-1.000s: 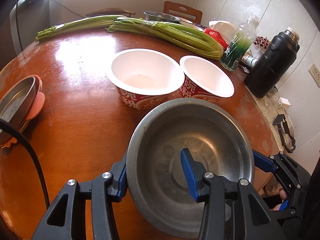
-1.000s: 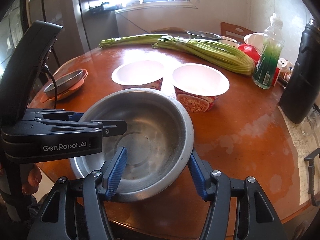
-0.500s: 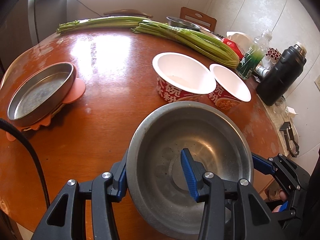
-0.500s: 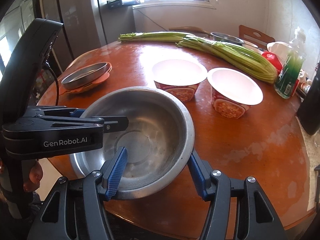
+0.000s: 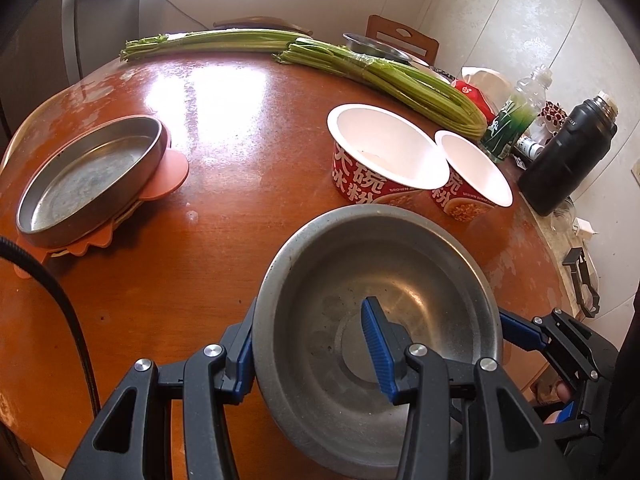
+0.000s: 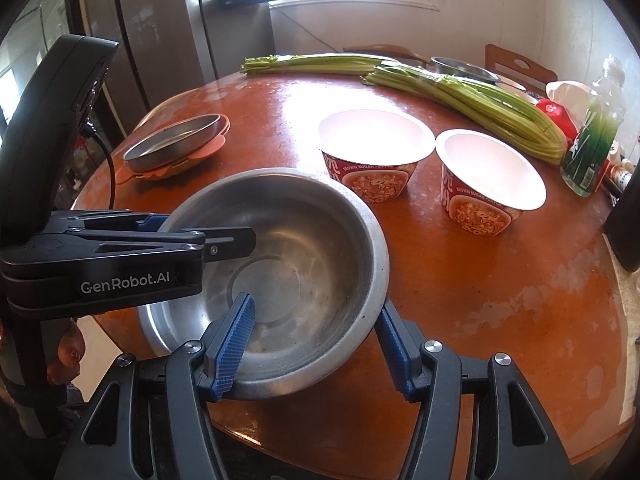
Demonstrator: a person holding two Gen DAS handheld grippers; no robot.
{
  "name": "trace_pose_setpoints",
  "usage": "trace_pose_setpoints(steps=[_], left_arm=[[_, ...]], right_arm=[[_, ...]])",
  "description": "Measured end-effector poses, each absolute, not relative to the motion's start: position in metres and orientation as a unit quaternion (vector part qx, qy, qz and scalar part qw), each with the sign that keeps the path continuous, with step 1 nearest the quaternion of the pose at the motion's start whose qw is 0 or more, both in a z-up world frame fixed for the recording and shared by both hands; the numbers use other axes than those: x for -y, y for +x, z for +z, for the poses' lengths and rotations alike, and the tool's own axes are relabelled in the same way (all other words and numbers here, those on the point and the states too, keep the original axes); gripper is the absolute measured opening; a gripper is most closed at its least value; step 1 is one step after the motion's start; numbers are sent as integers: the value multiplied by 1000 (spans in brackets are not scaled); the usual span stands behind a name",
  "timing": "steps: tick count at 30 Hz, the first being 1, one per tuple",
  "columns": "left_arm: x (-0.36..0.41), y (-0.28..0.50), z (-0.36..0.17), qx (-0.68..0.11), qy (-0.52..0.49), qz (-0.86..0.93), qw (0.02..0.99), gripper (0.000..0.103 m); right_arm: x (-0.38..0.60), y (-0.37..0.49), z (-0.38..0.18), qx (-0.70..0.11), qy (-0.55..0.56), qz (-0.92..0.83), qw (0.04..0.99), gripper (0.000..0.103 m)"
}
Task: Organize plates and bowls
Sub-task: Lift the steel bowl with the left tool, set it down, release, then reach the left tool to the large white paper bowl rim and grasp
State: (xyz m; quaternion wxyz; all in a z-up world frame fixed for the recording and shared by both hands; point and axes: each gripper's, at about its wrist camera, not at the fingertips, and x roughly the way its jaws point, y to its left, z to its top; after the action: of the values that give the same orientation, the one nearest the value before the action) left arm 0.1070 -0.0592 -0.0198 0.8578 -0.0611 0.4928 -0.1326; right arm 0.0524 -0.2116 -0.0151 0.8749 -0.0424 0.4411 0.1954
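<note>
A steel bowl [image 5: 400, 280] is held above the near part of the round wooden table [image 5: 224, 160]. My left gripper [image 5: 308, 344] is shut on its left rim, one finger inside, one outside. My right gripper [image 6: 316, 340] is shut on the bowl's [image 6: 304, 248] right rim the same way. A flat steel plate [image 5: 88, 176] lies on an orange mat [image 5: 168, 168] at the left; it also shows in the right wrist view [image 6: 176, 140]. Two empty red paper noodle bowls [image 5: 384, 156] [image 5: 472, 176] stand side by side beyond the steel bowl.
Long celery bunches [image 5: 384, 76] lie across the far side. A green bottle [image 5: 516, 116], a black flask [image 5: 568, 160] and a red packet [image 5: 476, 96] stand at the right edge. Another steel bowl [image 6: 464, 68] sits at the back near a chair. A fridge [image 6: 160, 32] stands left.
Both grippers have carried the steel bowl to the left and a little back; the flat plate on the orange mat has come further into view and the paper bowls have shifted right.
</note>
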Motion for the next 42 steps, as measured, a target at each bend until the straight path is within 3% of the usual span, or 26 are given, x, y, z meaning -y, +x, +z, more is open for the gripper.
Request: trace_pose_setpoints(steps=[20, 42], left_arm=[[50, 110, -11, -483, -70, -134, 862, 47], [41, 148, 25, -460, -61, -127, 877, 47]], right_arm=[[221, 61, -8, -447, -26, 194, 873, 63], [244, 120, 19, -441, 77, 146, 882, 63]])
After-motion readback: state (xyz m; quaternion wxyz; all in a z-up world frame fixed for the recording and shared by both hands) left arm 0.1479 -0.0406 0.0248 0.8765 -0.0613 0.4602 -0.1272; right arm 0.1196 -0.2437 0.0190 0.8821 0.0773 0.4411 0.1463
